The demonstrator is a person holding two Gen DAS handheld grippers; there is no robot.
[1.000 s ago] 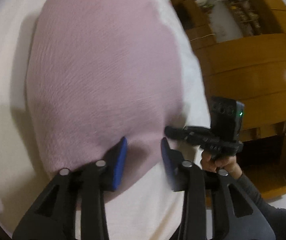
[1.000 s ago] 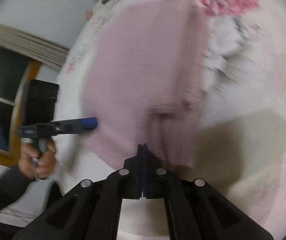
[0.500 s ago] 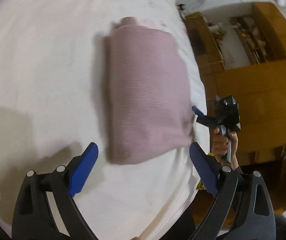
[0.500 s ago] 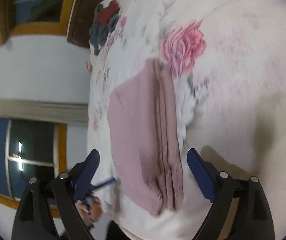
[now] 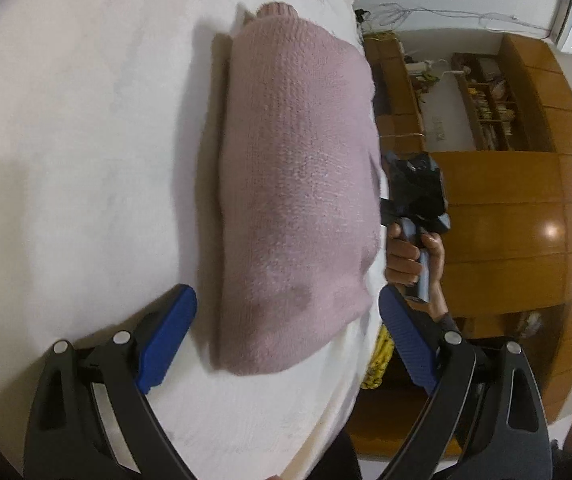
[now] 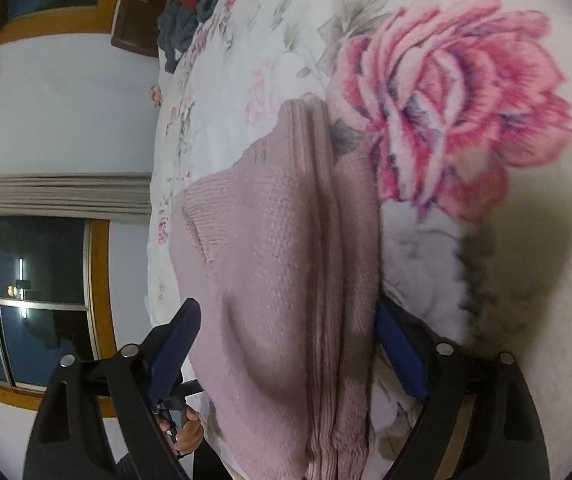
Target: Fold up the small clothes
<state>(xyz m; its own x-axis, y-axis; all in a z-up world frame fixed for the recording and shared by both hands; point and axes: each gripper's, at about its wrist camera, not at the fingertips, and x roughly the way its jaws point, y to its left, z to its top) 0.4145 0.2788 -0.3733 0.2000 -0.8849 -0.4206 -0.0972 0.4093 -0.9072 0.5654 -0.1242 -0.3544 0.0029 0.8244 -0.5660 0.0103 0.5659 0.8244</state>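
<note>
The pink knitted sweater [image 5: 298, 200] lies folded into a thick, narrow bundle on the bed cover. Its long axis runs from 6 to 12 o'clock. In the right wrist view the stacked ribbed edges [image 6: 328, 320] show along its right side.

A folded pink sweater [image 5: 298, 200] lies on the floral bedspread [image 6: 446, 100].

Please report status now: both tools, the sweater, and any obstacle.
Left tool open, empty. Right tool open, straddling the near end of the pink sweater. Sweater folded, lying on the bed cover. No obstacle seen.
</note>
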